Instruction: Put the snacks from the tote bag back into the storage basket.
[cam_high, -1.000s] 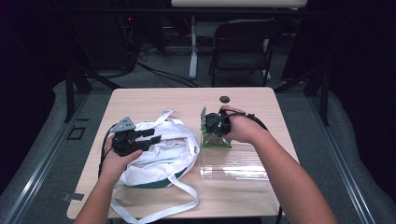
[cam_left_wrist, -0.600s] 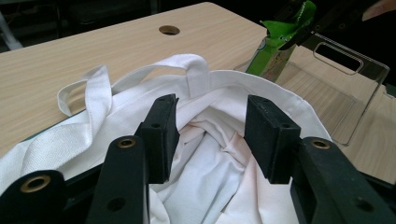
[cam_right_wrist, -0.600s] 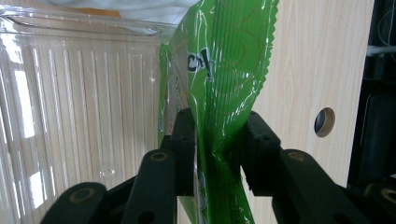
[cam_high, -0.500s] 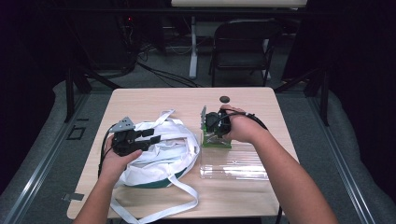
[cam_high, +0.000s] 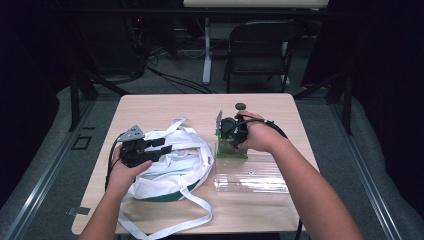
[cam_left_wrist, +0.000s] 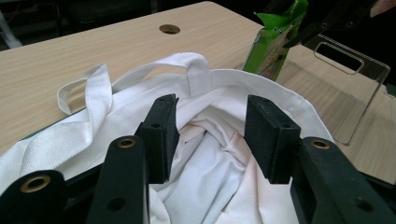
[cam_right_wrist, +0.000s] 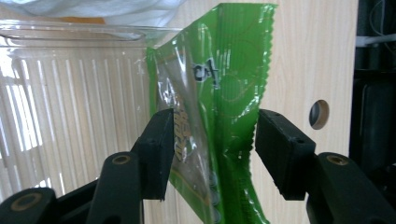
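Note:
A white cloth tote bag (cam_high: 180, 165) lies crumpled on the left half of the wooden table (cam_high: 160, 107), its long handles trailing toward the front edge. My left gripper (cam_high: 162, 145) hovers open over the bag's mouth (cam_left_wrist: 224, 77); its jaws (cam_left_wrist: 210, 135) hold nothing. A green snack packet (cam_high: 232, 152) stands at the far end of a clear plastic tray (cam_high: 252, 175). My right gripper (cam_high: 229, 142) is just above the packet. In the right gripper view the packet (cam_right_wrist: 224, 70) sits between the open jaws (cam_right_wrist: 212, 149), unpinched.
A round cable hole (cam_high: 240, 106) is in the table behind the right hand. The tray (cam_left_wrist: 336, 88) has a cut-out handle and lies right of the bag. A folding chair (cam_high: 260, 50) and cables stand beyond the table's far edge.

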